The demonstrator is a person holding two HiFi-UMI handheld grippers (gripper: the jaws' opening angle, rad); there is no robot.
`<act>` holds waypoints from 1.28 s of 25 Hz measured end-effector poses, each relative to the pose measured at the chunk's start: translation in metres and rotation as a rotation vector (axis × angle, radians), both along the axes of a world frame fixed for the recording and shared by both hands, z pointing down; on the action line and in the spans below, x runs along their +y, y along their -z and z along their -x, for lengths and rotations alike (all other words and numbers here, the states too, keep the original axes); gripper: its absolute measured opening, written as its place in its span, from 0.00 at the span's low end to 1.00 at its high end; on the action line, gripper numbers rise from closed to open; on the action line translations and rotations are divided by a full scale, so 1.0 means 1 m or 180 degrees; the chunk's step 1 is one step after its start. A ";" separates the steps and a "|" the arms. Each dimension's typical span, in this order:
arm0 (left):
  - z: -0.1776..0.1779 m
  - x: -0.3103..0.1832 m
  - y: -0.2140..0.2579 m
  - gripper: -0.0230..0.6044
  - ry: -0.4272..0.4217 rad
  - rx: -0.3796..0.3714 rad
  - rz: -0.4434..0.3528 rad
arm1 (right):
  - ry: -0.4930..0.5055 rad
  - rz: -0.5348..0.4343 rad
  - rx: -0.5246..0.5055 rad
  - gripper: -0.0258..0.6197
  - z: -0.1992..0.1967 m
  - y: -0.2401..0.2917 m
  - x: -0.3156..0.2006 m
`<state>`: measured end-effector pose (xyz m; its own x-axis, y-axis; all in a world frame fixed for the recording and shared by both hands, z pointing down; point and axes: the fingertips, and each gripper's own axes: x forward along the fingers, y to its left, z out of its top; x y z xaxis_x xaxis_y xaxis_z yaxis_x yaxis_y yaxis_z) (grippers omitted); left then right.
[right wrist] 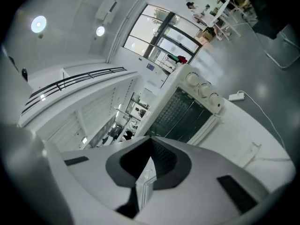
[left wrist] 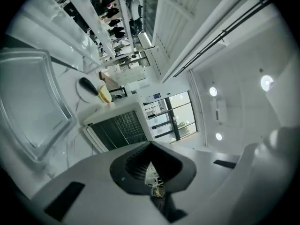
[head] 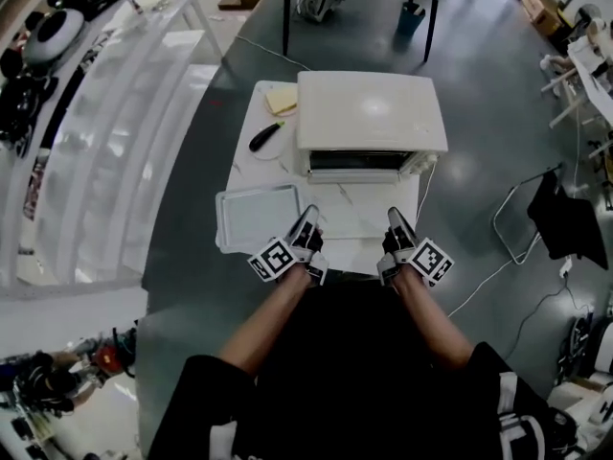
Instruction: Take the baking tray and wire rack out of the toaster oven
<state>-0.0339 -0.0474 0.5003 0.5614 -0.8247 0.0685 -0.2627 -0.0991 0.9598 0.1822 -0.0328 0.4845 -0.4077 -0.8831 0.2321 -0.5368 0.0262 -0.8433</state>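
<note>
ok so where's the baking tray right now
In the head view the baking tray lies on the table at left, in front-left of the toaster oven, right beside the left gripper.

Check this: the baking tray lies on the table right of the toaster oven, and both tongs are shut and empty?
No. The head view shows the baking tray on the table left of the toaster oven, not right. The left tongs and right tongs are indeed shut and empty.
</note>
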 end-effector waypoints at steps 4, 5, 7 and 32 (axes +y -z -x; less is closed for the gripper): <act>-0.047 -0.008 0.003 0.07 -0.0041 0.0313 0.0042 | -0.0148 0.0087 -0.0101 0.08 -0.041 -0.005 0.005; -0.055 -0.010 0.000 0.07 -0.0060 0.0267 0.0061 | -0.0194 0.0153 -0.0122 0.08 -0.050 -0.008 0.006; -0.068 -0.017 -0.002 0.07 -0.0068 0.0230 0.0051 | -0.0241 0.0189 -0.0172 0.08 -0.065 -0.013 0.003; -0.068 -0.137 -0.117 0.49 0.0754 0.0266 0.0473 | -0.0622 0.0377 -0.0899 0.42 -0.071 -0.120 -0.131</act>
